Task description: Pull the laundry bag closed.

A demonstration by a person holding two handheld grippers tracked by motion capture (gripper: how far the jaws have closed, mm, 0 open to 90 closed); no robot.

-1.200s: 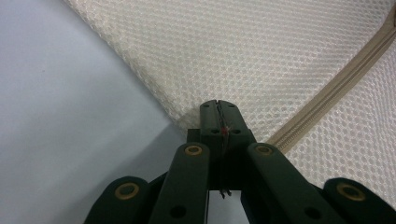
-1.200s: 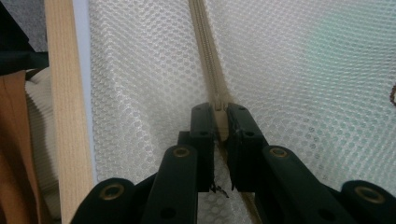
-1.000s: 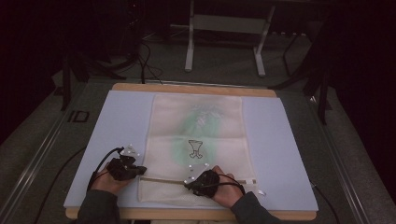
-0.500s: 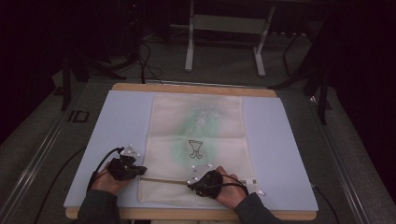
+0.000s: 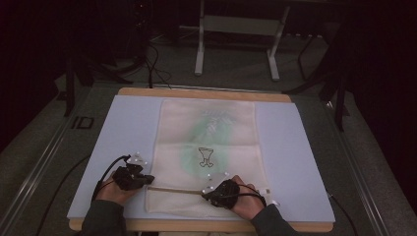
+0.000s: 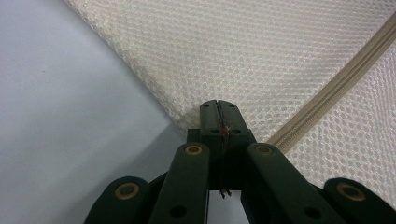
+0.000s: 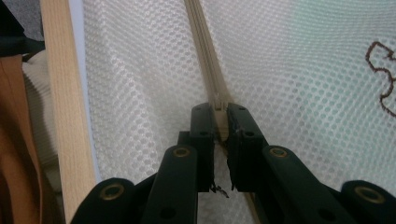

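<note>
Where it lies flat along the middle of the desk, one cream-white mesh laundry bag (image 5: 206, 155) runs from near the far edge to the near edge. Count: one bag, one beige zipper, one small dark outline figure, one green patch, two tools, two hands, one desk.

The beige zipper (image 5: 174, 189) crosses the bag's near end from its left edge toward the right tool. The fabric is a fine honeycomb net; a pale green patch (image 5: 209, 142) shows through its middle, with the small dark outline figure (image 5: 205, 156) drawn over it. In the right tool's view that figure is cut off at the right edge, and what it depicts is hard to make out.

The left black tool (image 6: 218, 108) is closed tight on the bag's left near corner, just beside the zipper's end; a thread of mesh sits pinched between its jaws. The right black tool (image 7: 220, 108) is closed on the zipper itself, the tape showing in the narrow slit between its jaws; whether a pull tab is there is hidden by the jaws.

The left hand (image 5: 115, 189) and right hand (image 5: 243, 199) cover much of both tools in the high view. The desk is a wooden-edged desk with a pale blue-white top (image 5: 123, 128); its near edge is partly cut off.
</note>
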